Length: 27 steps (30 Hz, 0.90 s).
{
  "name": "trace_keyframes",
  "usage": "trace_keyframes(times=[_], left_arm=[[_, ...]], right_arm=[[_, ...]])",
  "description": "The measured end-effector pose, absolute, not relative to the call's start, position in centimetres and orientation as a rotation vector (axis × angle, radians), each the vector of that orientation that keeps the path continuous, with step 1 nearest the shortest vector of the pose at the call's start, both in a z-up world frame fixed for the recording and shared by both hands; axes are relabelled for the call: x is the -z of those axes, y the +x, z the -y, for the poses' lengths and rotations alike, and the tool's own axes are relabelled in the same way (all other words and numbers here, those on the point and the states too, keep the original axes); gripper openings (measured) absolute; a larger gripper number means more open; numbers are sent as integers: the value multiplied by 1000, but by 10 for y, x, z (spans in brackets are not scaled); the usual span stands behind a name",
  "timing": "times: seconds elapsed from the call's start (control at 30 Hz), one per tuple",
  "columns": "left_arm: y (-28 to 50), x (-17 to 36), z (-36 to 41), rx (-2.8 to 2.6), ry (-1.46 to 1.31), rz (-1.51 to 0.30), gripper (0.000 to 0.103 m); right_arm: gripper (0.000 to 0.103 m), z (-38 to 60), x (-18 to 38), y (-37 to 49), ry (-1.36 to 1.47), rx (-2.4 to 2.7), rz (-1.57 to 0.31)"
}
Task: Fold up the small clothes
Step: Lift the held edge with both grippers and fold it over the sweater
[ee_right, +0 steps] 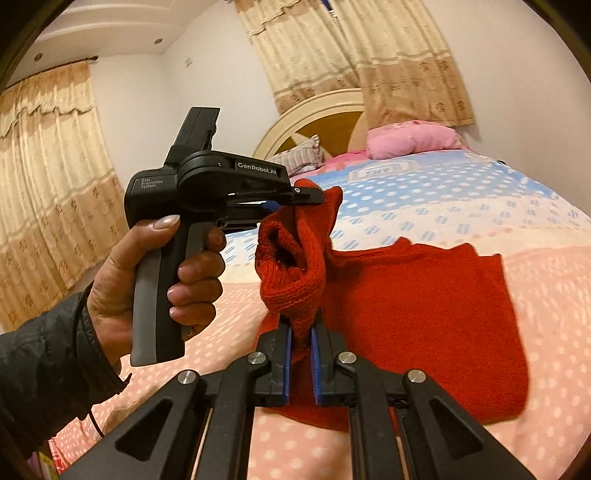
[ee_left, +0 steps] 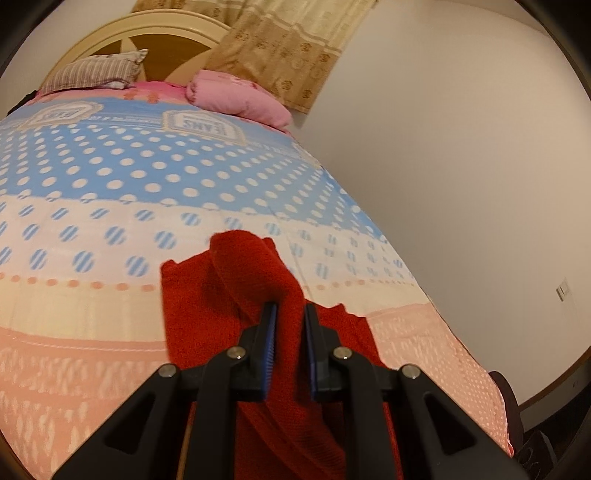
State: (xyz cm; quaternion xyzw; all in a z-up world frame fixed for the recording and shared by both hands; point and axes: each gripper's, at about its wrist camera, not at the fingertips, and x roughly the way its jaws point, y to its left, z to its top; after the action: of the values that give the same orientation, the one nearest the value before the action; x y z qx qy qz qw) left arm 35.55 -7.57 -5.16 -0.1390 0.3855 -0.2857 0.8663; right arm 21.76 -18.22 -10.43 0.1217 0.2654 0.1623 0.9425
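A red knitted garment (ee_right: 424, 314) hangs lifted at one end above a bed (ee_right: 480, 206), pinched by both hand-held grippers while the rest of it lies spread on the pink, dotted part of the bedspread (ee_left: 74, 369). In the right wrist view, the right gripper (ee_right: 301, 334) has its blue-padded fingers (ee_right: 288, 354) drawn narrow and clamped on a bunched fold of the red knit, which rises in a rolled, tube-like loop just above the fingertips. To its left in the same view, a person's left hand (ee_right: 155, 280), in a dark sleeve (ee_right: 44, 369), grips the handle of the left gripper (ee_right: 314, 195), whose tips bite into the upper edge of the same garment. The left wrist view shows that gripper's fingers (ee_left: 271, 332) close together with red fabric pressed between them and draping down over the edge of the bed towards the camera. The bedspread runs from pink through cream bands to a blue field of white dots. At the head of the bed sit a pink pillow (ee_left: 240, 96) and a striped pillow (ee_left: 96, 72) against a cream, arched headboard (ee_left: 147, 33). Beige patterned curtains (ee_right: 354, 48) hang on the wall behind.
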Motion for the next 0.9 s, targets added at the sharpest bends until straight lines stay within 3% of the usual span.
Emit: trace_keyframes(times=[0.9], left_arm=[[339,81,209,748,-80,-866,15]], right_arm=[[8,291,145,185,464,-167,-647]])
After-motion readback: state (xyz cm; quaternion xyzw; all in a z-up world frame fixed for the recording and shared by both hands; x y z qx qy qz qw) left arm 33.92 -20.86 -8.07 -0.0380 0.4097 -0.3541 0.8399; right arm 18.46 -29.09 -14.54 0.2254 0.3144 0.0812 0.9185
